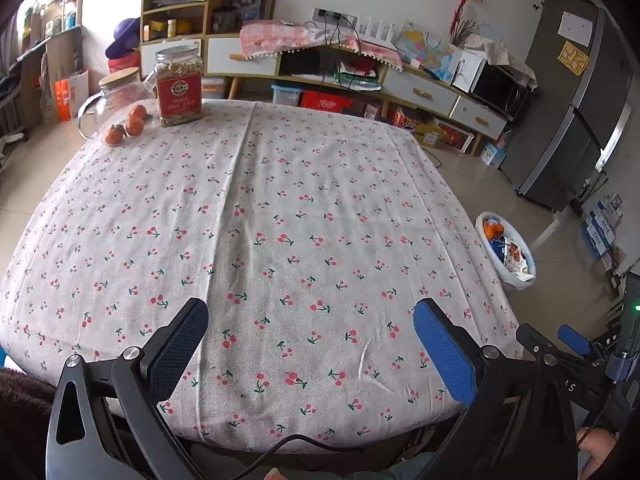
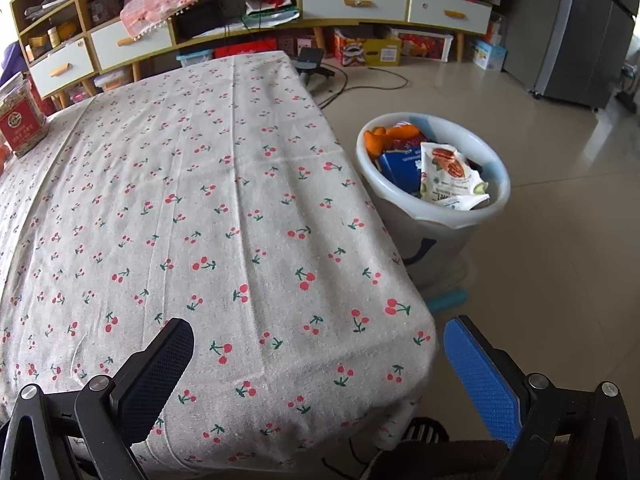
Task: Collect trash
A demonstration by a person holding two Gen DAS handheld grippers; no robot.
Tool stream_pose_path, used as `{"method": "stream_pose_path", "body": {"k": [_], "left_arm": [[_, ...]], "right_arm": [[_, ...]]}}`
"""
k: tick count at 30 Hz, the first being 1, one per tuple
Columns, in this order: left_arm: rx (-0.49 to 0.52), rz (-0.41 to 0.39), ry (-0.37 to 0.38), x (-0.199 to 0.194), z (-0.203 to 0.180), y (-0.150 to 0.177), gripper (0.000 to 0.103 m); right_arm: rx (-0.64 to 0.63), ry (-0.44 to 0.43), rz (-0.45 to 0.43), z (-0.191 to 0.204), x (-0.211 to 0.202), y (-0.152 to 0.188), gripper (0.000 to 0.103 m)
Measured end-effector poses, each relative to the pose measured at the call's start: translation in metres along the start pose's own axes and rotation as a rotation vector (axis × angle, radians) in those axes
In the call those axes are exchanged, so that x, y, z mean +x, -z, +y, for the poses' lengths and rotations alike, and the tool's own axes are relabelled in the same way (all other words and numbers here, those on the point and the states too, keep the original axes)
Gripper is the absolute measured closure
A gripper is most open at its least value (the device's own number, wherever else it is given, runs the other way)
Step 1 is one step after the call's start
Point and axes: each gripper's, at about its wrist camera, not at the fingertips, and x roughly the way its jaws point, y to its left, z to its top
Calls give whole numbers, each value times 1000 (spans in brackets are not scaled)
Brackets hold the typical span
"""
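A white trash bin [image 2: 496, 196] stands on the floor right of the table; it holds a nut snack bag [image 2: 448, 176], a blue packet [image 2: 396, 166] and orange peel [image 2: 396, 134]. It also shows in the left wrist view [image 1: 482, 222]. My left gripper [image 1: 312, 316] is open and empty over the near edge of the cherry-print tablecloth [image 1: 280, 200]. My right gripper [image 2: 316, 340] is open and empty over the table's near right corner [image 2: 400, 340]. It shows at the right edge of the left wrist view [image 1: 552, 340].
A jar with a red label [image 1: 179, 86], a glass pitcher [image 1: 118, 98] and oranges on a glass plate [image 1: 128, 126] stand at the table's far left. A cabinet [image 2: 356, 2] and a grey fridge [image 2: 580, 36] line the far wall. Cables [image 2: 360, 84] lie on the floor.
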Motion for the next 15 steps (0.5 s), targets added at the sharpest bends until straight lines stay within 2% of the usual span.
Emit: {"method": "stream_pose_path", "body": {"k": [15], "left_arm": [[23, -9, -15, -1, -3, 1, 0]], "right_arm": [[5, 6, -3, -2, -1, 0, 0]]}}
